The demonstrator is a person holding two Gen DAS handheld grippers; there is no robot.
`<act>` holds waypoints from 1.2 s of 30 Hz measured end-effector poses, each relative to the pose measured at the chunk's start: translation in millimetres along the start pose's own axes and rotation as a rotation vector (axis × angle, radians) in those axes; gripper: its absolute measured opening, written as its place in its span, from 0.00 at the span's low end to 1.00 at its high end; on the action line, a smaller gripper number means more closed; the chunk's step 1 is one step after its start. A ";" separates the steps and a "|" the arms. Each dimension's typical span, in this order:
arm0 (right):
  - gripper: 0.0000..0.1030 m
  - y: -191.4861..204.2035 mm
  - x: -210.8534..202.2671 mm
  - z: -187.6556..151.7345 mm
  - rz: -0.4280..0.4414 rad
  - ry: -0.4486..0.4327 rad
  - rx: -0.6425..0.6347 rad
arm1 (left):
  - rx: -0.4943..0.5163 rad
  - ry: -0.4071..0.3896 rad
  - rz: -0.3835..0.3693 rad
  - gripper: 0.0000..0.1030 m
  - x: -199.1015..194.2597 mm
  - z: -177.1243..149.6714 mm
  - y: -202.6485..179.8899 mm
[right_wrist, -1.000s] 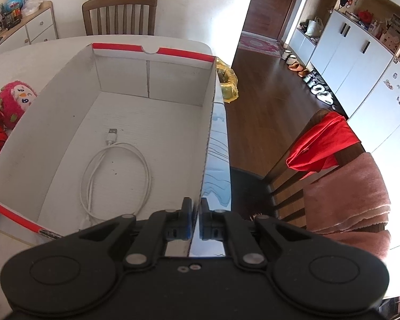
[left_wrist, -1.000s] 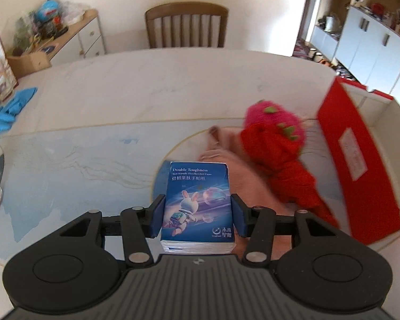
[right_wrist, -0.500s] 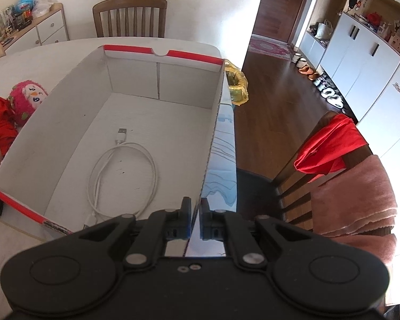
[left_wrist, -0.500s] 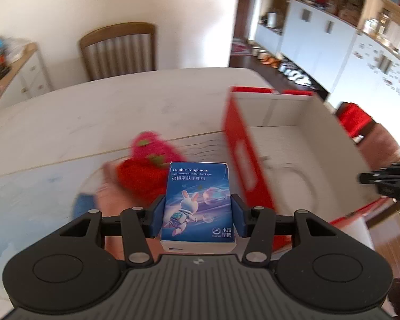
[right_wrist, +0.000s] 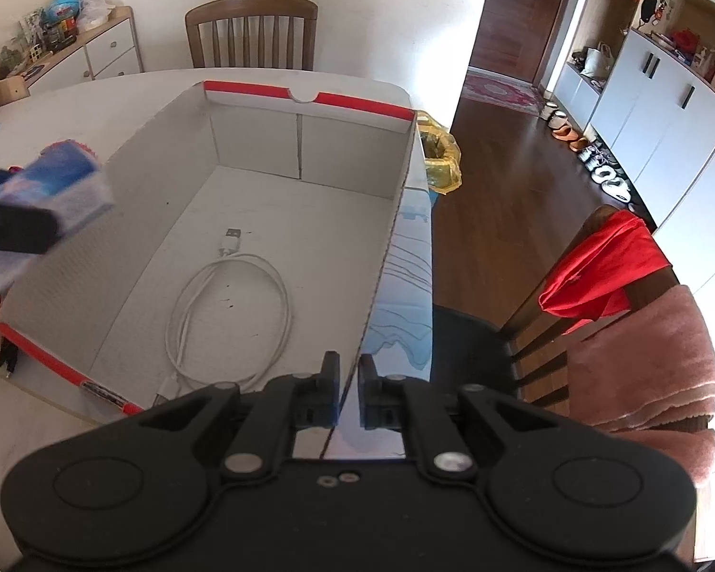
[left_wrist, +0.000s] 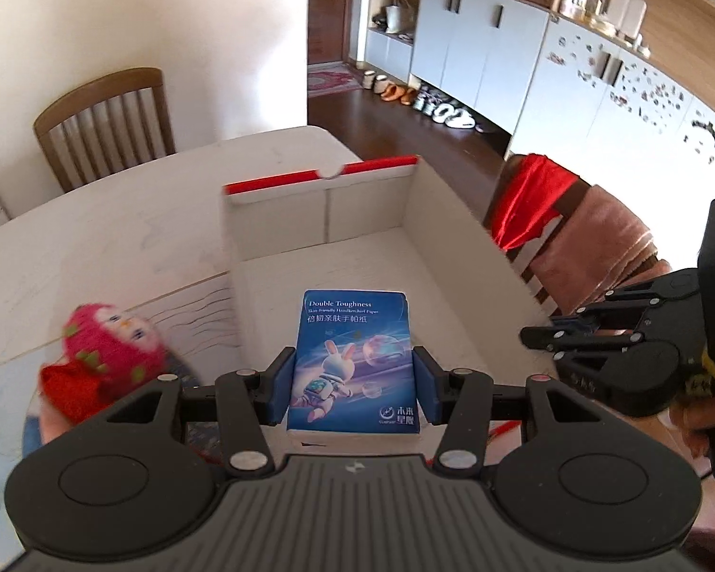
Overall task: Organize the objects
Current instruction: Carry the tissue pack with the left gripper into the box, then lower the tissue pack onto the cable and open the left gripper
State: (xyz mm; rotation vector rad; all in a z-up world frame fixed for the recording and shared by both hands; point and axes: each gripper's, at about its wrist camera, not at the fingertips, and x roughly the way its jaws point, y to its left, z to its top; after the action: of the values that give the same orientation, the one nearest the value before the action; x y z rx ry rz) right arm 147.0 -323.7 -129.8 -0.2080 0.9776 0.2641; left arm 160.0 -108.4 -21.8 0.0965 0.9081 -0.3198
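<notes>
While my left gripper (left_wrist: 352, 383) clamps the blue tissue pack (left_wrist: 353, 362) over the near end of the white cardboard box (right_wrist: 305, 152), my right gripper (right_wrist: 349, 383) pinches the box's right wall. Released carelessly, the pack could land on the white USB cable (right_wrist: 229, 305).

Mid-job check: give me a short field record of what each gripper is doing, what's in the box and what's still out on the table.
left gripper: shut on tissue pack, held over the box's near end
right gripper: jaws pinch the box's right wall
box: open, white inside, red rim
in box: white cable, coiled on the floor
on table: plush toy, left of the box
</notes>
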 end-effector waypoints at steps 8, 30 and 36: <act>0.07 -1.1 -1.2 -0.4 0.020 -0.002 -0.018 | 0.048 0.058 0.022 0.48 52.3 10.4 -30.1; 0.08 -4.7 -4.7 -3.9 0.057 0.004 -0.007 | 0.067 0.335 0.031 0.48 141.5 3.0 -35.4; 0.08 -4.3 -4.4 -4.1 0.057 0.005 -0.008 | 0.067 0.341 0.034 0.49 143.6 2.9 -35.6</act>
State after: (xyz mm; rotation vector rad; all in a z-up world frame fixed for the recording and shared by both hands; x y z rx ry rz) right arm 142.8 -329.6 -128.1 -0.1887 0.9883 0.3195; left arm 233.2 -176.1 -131.2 0.2332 1.2321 -0.3072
